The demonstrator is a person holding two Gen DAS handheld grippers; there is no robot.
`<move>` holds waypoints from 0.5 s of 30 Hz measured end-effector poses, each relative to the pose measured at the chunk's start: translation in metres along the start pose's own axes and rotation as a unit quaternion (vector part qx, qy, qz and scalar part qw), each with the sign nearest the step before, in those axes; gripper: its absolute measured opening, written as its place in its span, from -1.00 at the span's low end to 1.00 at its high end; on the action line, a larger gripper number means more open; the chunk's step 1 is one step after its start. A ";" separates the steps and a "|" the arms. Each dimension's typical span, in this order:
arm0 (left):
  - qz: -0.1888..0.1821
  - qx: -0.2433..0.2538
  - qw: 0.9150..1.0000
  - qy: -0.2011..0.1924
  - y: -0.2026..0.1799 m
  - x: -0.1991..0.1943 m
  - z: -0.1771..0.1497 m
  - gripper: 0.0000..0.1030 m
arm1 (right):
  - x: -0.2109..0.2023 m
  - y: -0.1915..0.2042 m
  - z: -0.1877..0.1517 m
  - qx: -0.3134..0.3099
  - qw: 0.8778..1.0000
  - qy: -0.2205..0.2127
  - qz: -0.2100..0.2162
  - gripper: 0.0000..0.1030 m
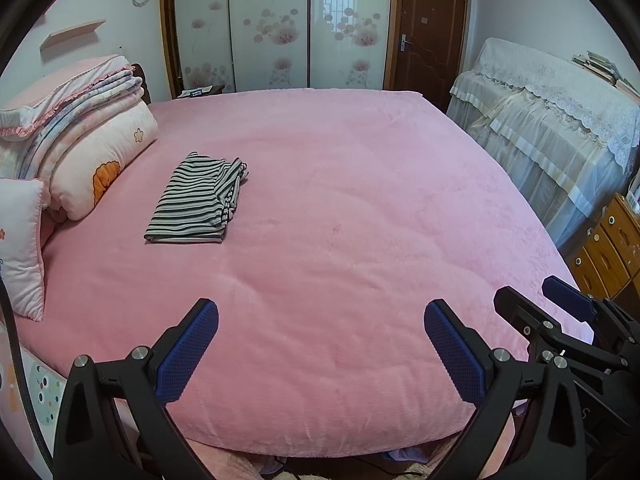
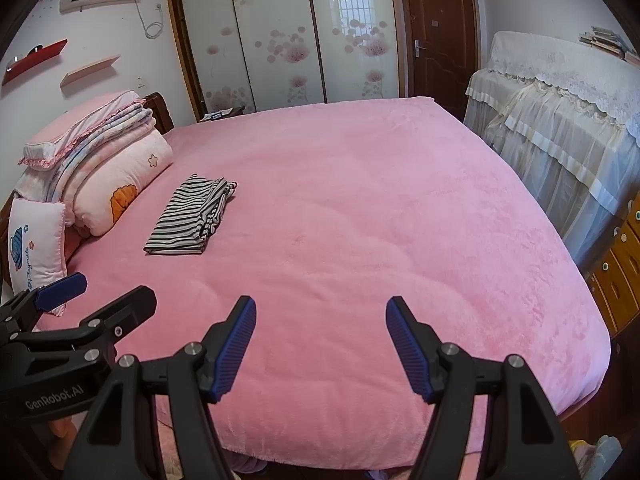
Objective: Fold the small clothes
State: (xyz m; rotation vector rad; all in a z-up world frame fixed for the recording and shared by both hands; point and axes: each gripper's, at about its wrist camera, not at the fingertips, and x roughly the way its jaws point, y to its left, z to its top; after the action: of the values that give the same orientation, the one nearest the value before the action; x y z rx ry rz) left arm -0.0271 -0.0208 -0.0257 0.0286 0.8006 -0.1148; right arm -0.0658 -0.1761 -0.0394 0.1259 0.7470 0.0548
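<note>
A black-and-white striped garment (image 1: 200, 200) lies folded into a neat rectangle on the pink bed (image 1: 340, 220), toward the left near the pillows; it also shows in the right wrist view (image 2: 192, 216). My left gripper (image 1: 320, 316) is open and empty, held above the bed's near edge, well short of the garment. My right gripper (image 2: 320, 312) is open and empty, beside the left one, also over the near edge. Each gripper shows in the other's view: the right gripper (image 1: 536, 300) at the right, the left gripper (image 2: 108, 292) at the left.
Stacked folded quilts and pillows (image 1: 80, 136) lie at the bed's left side. A lace-covered piece of furniture (image 1: 560, 120) stands to the right, with a wooden drawer chest (image 1: 608, 248) beside it. A wardrobe (image 1: 280, 24) and a brown door (image 1: 428, 28) are behind the bed.
</note>
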 end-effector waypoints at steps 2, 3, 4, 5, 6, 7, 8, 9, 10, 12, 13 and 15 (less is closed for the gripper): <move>0.000 0.000 1.000 0.000 0.000 0.000 0.000 0.99 | 0.000 0.000 0.000 0.000 1.000 0.000 0.000 0.32; 0.000 0.000 1.000 0.000 0.000 0.000 0.000 0.99 | 0.000 0.000 0.000 0.000 1.000 0.000 0.000 0.32; 0.000 0.000 1.000 0.000 0.000 0.000 0.000 0.98 | 0.000 0.000 0.000 0.000 1.000 0.000 0.000 0.32; 0.000 0.000 1.000 0.000 0.000 0.000 0.000 0.98 | 0.000 -0.001 0.000 0.000 1.000 0.000 0.000 0.32; 0.000 0.000 1.000 0.000 0.000 0.000 0.000 0.99 | 0.000 -0.001 0.000 0.000 1.000 0.000 0.000 0.32; 0.001 0.000 1.000 -0.001 0.000 0.000 0.000 0.99 | 0.000 -0.001 0.000 0.000 1.000 0.000 0.000 0.32; 0.001 0.001 1.000 -0.001 -0.001 0.000 0.000 0.99 | 0.000 -0.001 0.000 0.000 1.000 0.000 0.000 0.32; 0.001 0.001 1.000 -0.002 -0.002 0.000 -0.001 0.99 | 0.000 -0.001 0.000 0.000 1.000 -0.001 0.000 0.32; 0.001 0.001 1.000 -0.002 -0.002 0.000 -0.001 0.99 | 0.000 -0.001 0.001 0.000 1.000 0.000 0.000 0.32; 0.001 0.001 1.000 -0.002 -0.002 0.000 -0.002 0.99 | 0.000 -0.002 0.001 0.000 1.000 0.000 0.000 0.32; 0.000 0.000 1.000 -0.001 -0.002 0.000 -0.002 0.99 | 0.000 -0.002 0.001 -0.001 1.000 0.000 0.000 0.32; 0.000 0.000 1.000 -0.001 -0.003 -0.001 -0.003 0.99 | 0.000 -0.002 0.001 0.000 1.000 0.000 0.000 0.32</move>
State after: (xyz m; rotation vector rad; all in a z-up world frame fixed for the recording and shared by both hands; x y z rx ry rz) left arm -0.0299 -0.0240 -0.0272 0.0287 0.7980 -0.1141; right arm -0.0653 -0.1782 -0.0390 0.1254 0.7467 0.0561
